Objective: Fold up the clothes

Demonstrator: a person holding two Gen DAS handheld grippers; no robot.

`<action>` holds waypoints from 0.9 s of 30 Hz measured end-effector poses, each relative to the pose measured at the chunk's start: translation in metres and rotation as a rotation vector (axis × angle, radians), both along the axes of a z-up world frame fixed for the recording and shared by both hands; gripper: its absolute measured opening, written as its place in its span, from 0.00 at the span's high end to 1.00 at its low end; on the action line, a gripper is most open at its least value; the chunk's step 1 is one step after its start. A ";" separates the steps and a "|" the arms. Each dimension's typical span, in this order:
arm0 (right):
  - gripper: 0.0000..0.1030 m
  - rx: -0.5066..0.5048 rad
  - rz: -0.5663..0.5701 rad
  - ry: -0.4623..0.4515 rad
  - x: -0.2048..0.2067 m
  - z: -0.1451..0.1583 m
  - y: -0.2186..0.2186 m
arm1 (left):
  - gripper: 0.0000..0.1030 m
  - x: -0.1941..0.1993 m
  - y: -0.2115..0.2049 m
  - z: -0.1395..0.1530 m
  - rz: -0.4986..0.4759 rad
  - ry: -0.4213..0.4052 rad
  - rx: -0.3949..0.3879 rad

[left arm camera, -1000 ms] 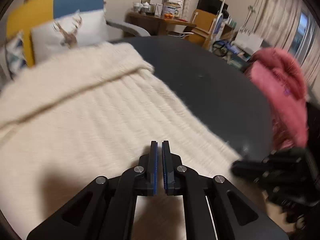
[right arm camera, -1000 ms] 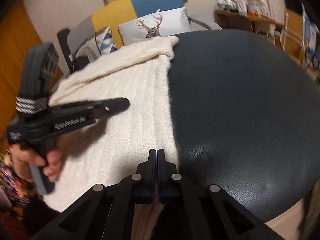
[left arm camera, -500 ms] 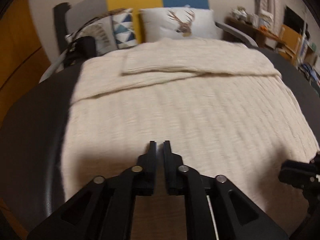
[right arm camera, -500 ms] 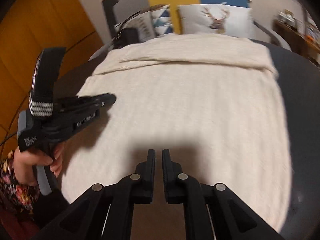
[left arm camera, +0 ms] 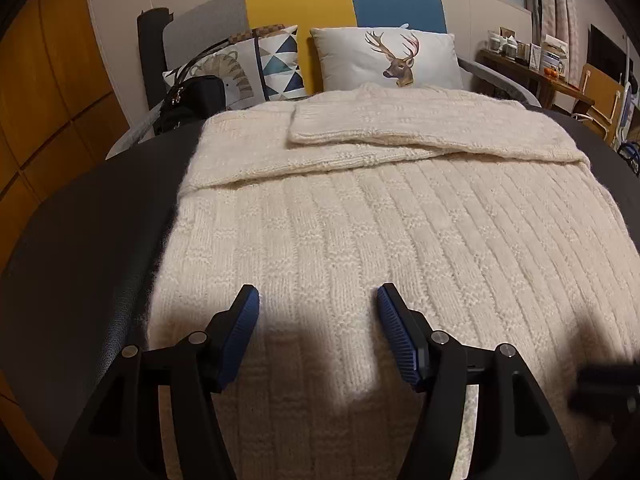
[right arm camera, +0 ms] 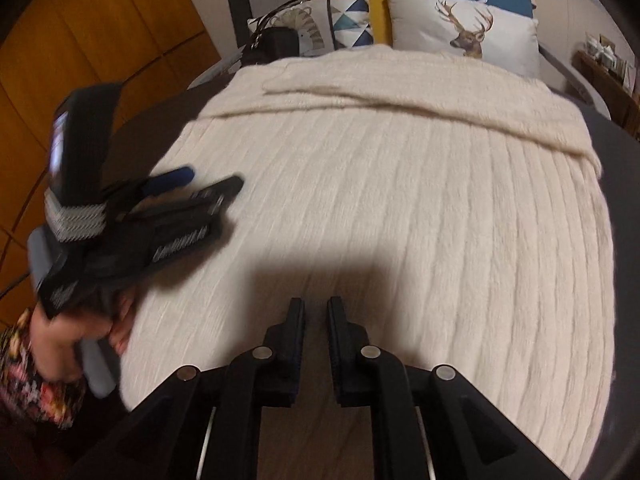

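We see a big cream knitted sweater [left arm camera: 400,232] lying flat on the dark round table [left arm camera: 92,232]. It covers most of the table, and its far part is folded over, near the deer pillow [left arm camera: 386,60] on the chair behind.

Our left hand-held gripper [left arm camera: 318,298] hangs over the near edge of the sweater. Its blue pads are spreading apart, and nothing is pinched between them. Our right hand-held gripper [right arm camera: 316,306] is over the near edge too. It has a small gap that is getting wider, and it pinches nothing.
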State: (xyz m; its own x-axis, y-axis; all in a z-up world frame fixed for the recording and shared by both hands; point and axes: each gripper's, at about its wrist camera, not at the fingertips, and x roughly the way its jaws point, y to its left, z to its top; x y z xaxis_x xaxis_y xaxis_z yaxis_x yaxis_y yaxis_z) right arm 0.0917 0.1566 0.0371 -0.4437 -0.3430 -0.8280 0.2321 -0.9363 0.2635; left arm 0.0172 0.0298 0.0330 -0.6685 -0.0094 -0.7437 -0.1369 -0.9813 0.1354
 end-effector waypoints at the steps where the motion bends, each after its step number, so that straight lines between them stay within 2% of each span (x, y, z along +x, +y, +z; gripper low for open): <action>1: 0.89 -0.005 0.012 -0.006 0.008 0.001 0.002 | 0.37 0.000 0.000 0.000 0.001 0.000 0.001; 8: 0.89 -0.088 0.039 -0.050 0.054 0.001 0.016 | 0.36 -0.003 -0.004 0.000 0.002 -0.004 0.028; 13: 0.90 -0.143 0.030 -0.083 0.070 0.001 0.028 | 0.36 -0.005 -0.009 0.003 -0.021 -0.035 0.073; 15: 0.90 -0.118 0.035 -0.067 0.070 0.008 0.029 | 0.36 -0.002 -0.012 0.008 -0.055 -0.060 0.094; 18: 0.90 -0.045 0.021 0.041 0.071 0.029 0.036 | 0.36 0.010 -0.013 0.012 -0.122 -0.091 0.117; 20: 0.90 -0.036 -0.024 0.048 0.062 0.031 0.044 | 0.36 0.020 -0.010 0.011 -0.176 -0.106 0.130; 21: 0.90 -0.040 -0.052 0.038 0.056 0.030 0.049 | 0.36 0.025 -0.009 0.010 -0.203 -0.107 0.126; 24: 0.90 -0.011 -0.090 -0.037 0.042 0.013 0.055 | 0.36 0.048 -0.003 0.006 -0.272 -0.039 0.021; 26: 0.90 -0.007 -0.078 -0.029 0.047 0.010 0.058 | 0.35 0.056 -0.013 0.006 -0.277 -0.028 0.017; 27: 0.90 -0.006 -0.078 -0.028 0.051 0.010 0.061 | 0.31 0.059 -0.020 0.006 -0.274 -0.027 0.023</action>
